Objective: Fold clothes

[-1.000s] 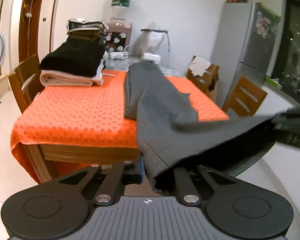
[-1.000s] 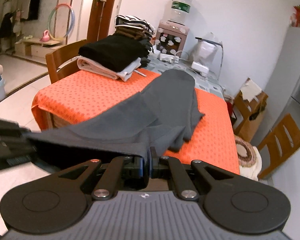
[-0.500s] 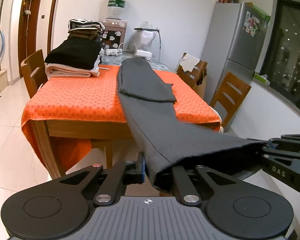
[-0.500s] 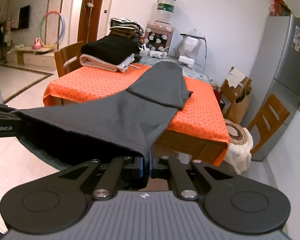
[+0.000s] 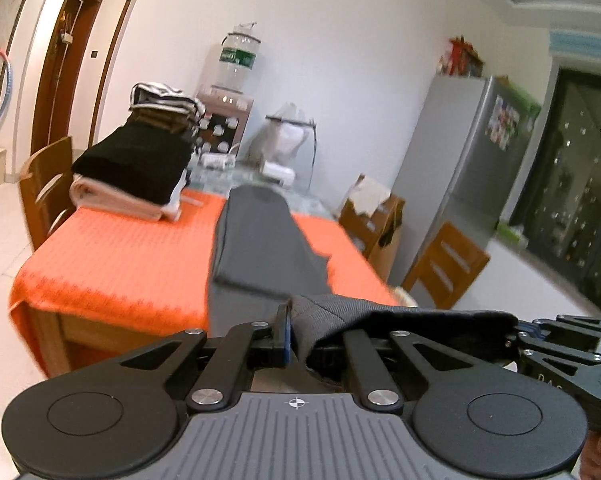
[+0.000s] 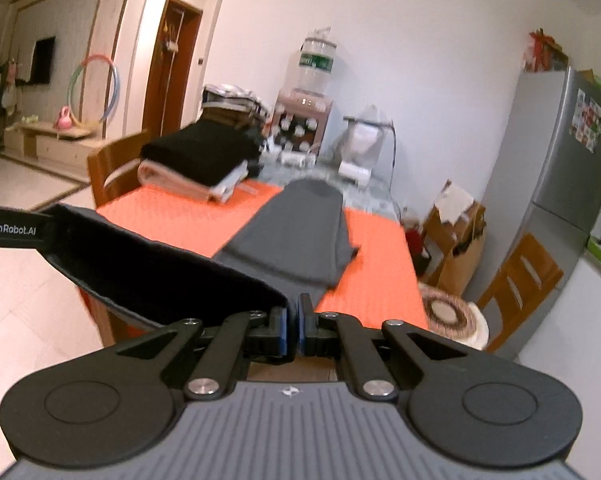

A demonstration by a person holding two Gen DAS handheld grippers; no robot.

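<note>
A long dark grey garment (image 5: pixel 260 248) (image 6: pixel 300 232) lies lengthwise on the orange tablecloth (image 5: pixel 132 256) and hangs off the near edge toward me. My left gripper (image 5: pixel 296 336) is shut on one near corner of the garment. My right gripper (image 6: pixel 293 328) is shut on the other corner, with the hem stretched taut between the two. The right gripper (image 5: pixel 556 344) also shows at the right edge of the left wrist view. The left gripper (image 6: pixel 8 228) shows at the left edge of the right wrist view. Both grippers are held in front of the table's near edge.
A stack of folded clothes (image 5: pixel 140 168) (image 6: pixel 204 160) sits on the table's far left. Wooden chairs (image 5: pixel 46 188) (image 6: pixel 516 280) stand left and right. A water dispenser (image 5: pixel 236 80), a cardboard box (image 5: pixel 372 216) and a fridge (image 5: pixel 460 168) line the back and right.
Both grippers have risen and moved closer to the table, lifting the held hem. The hanging part of the garment is shorter and more of it lies on the table.
</note>
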